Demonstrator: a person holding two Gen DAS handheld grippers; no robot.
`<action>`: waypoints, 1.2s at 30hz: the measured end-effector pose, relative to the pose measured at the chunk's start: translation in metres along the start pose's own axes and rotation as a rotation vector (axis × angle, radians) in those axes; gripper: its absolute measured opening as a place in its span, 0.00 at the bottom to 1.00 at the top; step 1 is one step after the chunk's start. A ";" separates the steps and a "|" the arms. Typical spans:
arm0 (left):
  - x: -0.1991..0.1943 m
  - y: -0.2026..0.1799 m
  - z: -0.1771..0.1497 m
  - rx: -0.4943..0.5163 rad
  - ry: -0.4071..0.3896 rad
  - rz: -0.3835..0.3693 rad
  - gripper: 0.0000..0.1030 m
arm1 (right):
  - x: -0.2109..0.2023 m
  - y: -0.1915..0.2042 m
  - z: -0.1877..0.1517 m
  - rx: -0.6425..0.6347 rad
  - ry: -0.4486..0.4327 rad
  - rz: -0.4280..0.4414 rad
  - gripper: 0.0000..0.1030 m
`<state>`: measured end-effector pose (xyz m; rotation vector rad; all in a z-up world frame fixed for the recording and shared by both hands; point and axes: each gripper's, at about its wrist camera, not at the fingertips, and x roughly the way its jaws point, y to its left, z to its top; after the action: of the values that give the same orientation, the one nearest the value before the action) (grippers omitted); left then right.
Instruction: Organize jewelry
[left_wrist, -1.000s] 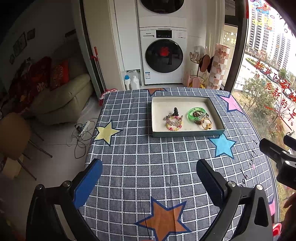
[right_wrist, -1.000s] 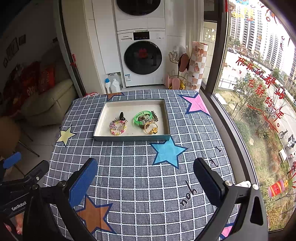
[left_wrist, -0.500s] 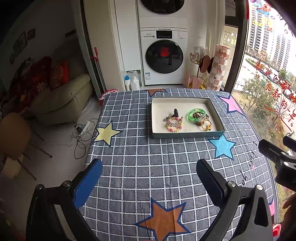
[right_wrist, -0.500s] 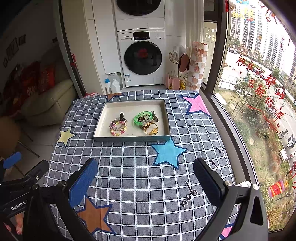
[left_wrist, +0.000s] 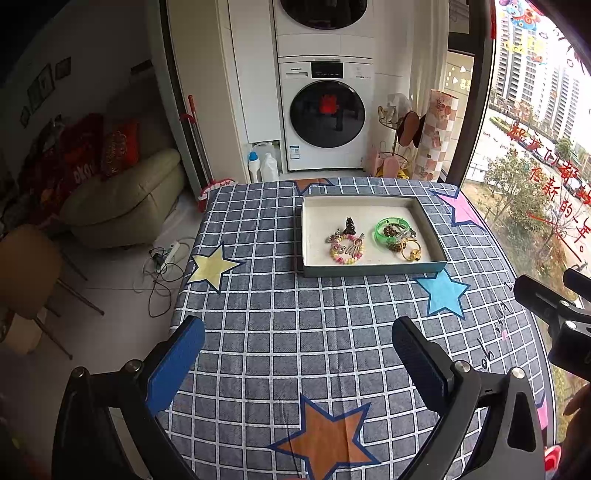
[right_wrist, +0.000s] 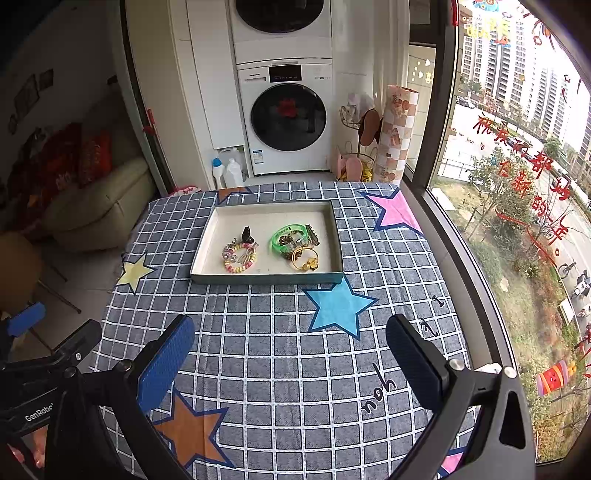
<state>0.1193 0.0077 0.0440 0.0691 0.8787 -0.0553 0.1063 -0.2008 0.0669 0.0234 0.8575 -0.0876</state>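
— Both pairs of jaws stand wide apart and hold nothing: the left gripper (left_wrist: 297, 356) and the right gripper (right_wrist: 290, 352) hang over the near part of the table (right_wrist: 280, 369), well short of the jewelry.

— And the jewelry itself?

— All of it lies in the shallow tray (right_wrist: 207, 240) at the far side of the checked cloth. Largest first: a green bangle (right_wrist: 289, 236) sits to the right, with a gold ring-shaped piece (right_wrist: 305, 258) just in front of it. To the left lies a pastel bead bracelet (right_wrist: 239, 257), and a small dark clip (right_wrist: 246, 233) sits just behind that.

— Sorted, or still to sort?

— Could be either; two loose clusters would fit a pile awaiting sorting or a finished grouping. Anyone reaching in should come down slowly from above, clear of the tray wall, and pinch one piece alone, since the right-hand pieces touch and could drag each other.
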 end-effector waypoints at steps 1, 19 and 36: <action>0.000 0.000 0.000 0.000 0.000 0.002 1.00 | 0.000 0.000 0.000 0.001 0.000 0.000 1.00; -0.001 0.000 0.003 -0.007 -0.001 -0.003 1.00 | 0.000 0.002 0.002 -0.002 -0.001 -0.001 1.00; -0.003 0.001 0.006 -0.004 -0.002 -0.001 1.00 | 0.000 0.002 0.003 -0.002 0.001 0.002 1.00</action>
<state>0.1221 0.0080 0.0496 0.0644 0.8767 -0.0549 0.1090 -0.1987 0.0692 0.0228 0.8586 -0.0848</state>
